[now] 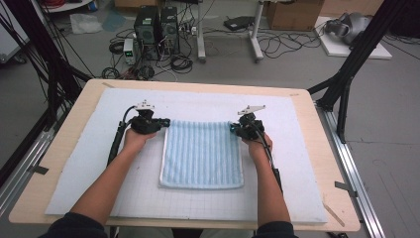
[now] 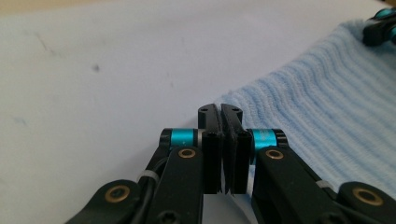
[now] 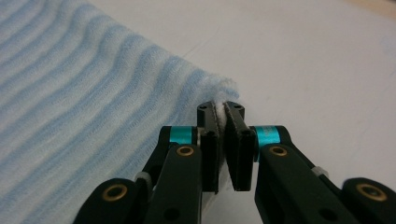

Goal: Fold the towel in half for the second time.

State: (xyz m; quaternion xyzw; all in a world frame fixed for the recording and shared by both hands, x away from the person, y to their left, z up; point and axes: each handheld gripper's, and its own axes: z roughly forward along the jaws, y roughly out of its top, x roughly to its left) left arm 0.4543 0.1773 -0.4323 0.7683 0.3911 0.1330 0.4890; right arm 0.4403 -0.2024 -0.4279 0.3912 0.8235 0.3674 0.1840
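A light blue ribbed towel (image 1: 202, 153) with a white hem lies flat on the white mat (image 1: 99, 168), folded to a near square. In the high view my left gripper (image 1: 165, 122) is at its far left corner and my right gripper (image 1: 232, 128) at its far right corner. The left gripper view has the left gripper (image 2: 220, 112) shut, pads together at the towel (image 2: 327, 107) edge, the cloth running in behind them. In the right gripper view the right gripper (image 3: 220, 108) is shut on the towel (image 3: 70, 93), with the white hem pinched between the pads. The other gripper (image 2: 380, 25) appears across the towel.
The mat covers a wooden table (image 1: 327, 148) with bare mat on all sides of the towel. Black frame posts (image 1: 346, 84) stand at both sides. Computer boxes (image 1: 156, 25), cables and cartons lie on the floor beyond the far edge.
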